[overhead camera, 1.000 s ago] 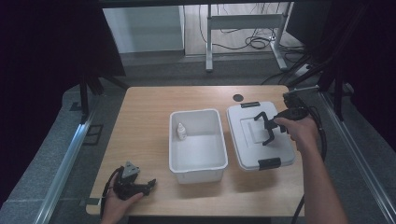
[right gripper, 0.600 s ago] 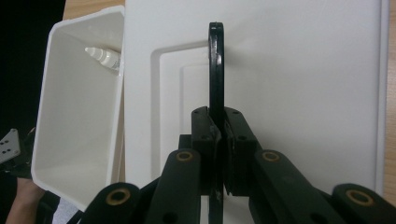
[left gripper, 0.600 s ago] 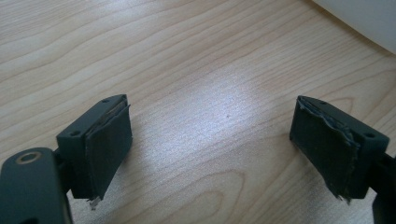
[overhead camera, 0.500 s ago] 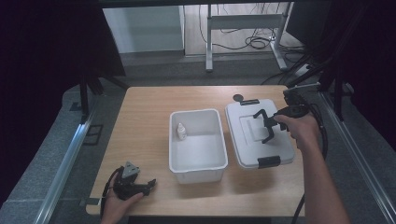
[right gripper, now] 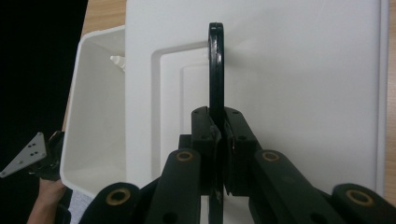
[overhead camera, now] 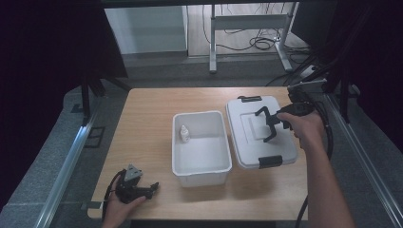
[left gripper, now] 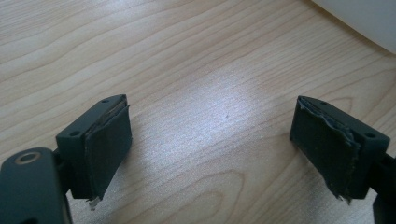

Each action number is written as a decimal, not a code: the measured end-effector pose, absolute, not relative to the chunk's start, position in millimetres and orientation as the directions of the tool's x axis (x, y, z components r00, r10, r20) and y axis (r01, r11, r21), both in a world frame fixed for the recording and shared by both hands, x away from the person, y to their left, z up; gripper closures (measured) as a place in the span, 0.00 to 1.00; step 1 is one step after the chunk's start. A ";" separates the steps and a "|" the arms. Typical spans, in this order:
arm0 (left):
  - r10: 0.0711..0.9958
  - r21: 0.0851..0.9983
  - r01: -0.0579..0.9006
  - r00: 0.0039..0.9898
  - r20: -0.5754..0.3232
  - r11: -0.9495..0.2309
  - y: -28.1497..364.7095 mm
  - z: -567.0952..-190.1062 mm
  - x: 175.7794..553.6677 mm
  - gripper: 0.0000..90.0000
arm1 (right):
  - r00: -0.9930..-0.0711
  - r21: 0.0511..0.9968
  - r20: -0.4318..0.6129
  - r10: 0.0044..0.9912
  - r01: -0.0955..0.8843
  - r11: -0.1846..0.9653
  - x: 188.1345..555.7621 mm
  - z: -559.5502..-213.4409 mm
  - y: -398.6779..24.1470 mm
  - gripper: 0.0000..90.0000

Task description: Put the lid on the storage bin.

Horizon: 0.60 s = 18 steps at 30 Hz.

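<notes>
The person's right forearm reaches up along the right edge of the wooden counter, the hand wrapped around the right gripper and angled inward over a white lid that lies flat beside an open white bin. Seen from the right gripper view, the right gripper is clenched on the lid's black handle — the thin bar stands upright, pinched between the two pads. The lid carries black latches at its far end and near end, and its long edge sits just beside the bin's right wall. Inside the bin, close to the left wall, stands a small white bottle. Down at the front left corner of the counter the left hand rests low, holding the left gripper pointed toward the bin but well apart from it — its grey three-cornered plate faces up. In the left gripper view the jaws stand wide apart over bare wood grain, the left gripper released, with a corner of the white bin at the upper right.
</notes>
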<state>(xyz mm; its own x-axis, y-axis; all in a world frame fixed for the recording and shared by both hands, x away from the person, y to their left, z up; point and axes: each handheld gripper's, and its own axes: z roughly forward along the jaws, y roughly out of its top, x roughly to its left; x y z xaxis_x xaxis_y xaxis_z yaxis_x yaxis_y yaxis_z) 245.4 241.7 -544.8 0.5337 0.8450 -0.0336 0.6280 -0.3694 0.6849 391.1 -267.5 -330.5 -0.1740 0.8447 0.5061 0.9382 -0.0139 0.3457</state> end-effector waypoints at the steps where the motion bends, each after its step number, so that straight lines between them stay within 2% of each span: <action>1: 0.845 0.685 0.628 0.534 -0.034 -0.369 241.7 -544.8 245.4 0.14 | -0.178 0.346 0.500 0.847 0.938 -0.007 391.0 -328.6 -265.4 0.95; 18: 0.845 0.685 0.628 0.534 -0.033 -0.370 241.7 -544.8 245.4 0.14 | -0.206 0.340 0.515 0.832 0.940 0.022 397.9 -320.4 -221.3 0.94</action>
<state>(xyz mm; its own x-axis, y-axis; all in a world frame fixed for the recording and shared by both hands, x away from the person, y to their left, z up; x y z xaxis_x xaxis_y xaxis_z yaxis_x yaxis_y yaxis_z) 245.4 241.7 -544.8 0.5343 0.8446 -0.0333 0.6277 -0.3701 0.6848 397.9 -221.3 -320.4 -0.2058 0.8323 0.5147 0.9402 0.0224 0.3399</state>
